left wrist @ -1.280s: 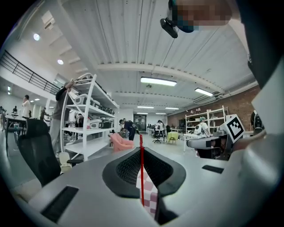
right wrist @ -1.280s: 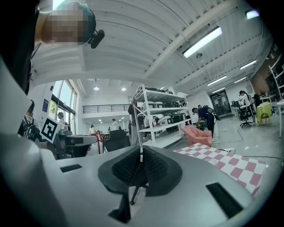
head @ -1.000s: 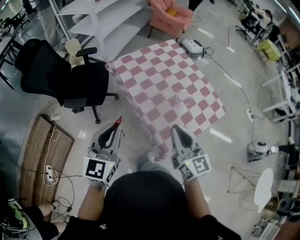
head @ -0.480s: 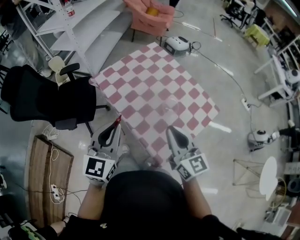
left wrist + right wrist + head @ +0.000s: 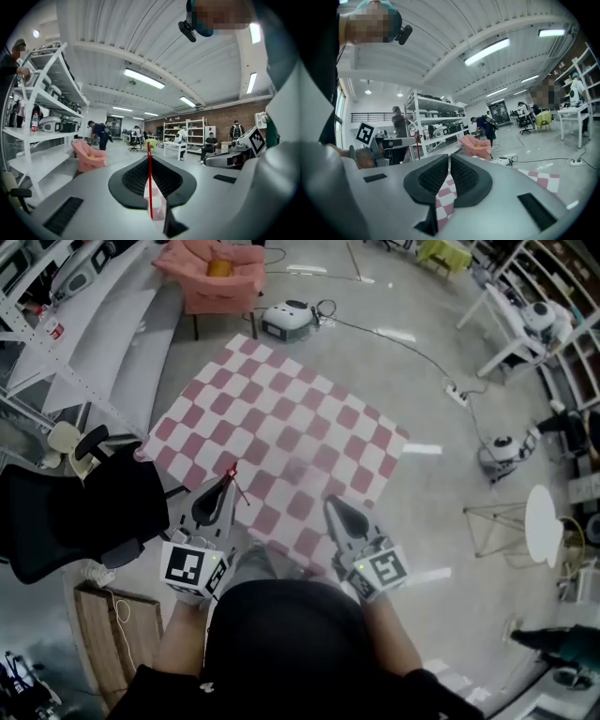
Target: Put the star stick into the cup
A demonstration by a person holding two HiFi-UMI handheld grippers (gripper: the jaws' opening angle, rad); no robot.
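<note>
My left gripper [image 5: 225,482] is shut on the red star stick [image 5: 232,474], whose star end pokes out past the jaw tips over the left part of the pink-and-white checked table [image 5: 309,409]. In the left gripper view the stick [image 5: 150,187] runs straight up between the closed pads. A clear cup [image 5: 298,469] shows only as a faint blur on the cloth, ahead and between both grippers. My right gripper [image 5: 334,505] is shut with nothing in it, over the table's near edge. In the right gripper view its jaws [image 5: 449,158] meet, and the star [image 5: 418,138] is at the left.
A black office chair [image 5: 66,512] stands left of the table, and white shelving [image 5: 75,334] is beyond it. A pink armchair [image 5: 211,273] and a white floor machine [image 5: 289,320] with cables lie past the far edge. A white round stool [image 5: 544,526] stands at the right.
The head view has swung, so the table and cup slide left and lower in frame and the chair drifts down. Both grippers keep their pose and grip.
</note>
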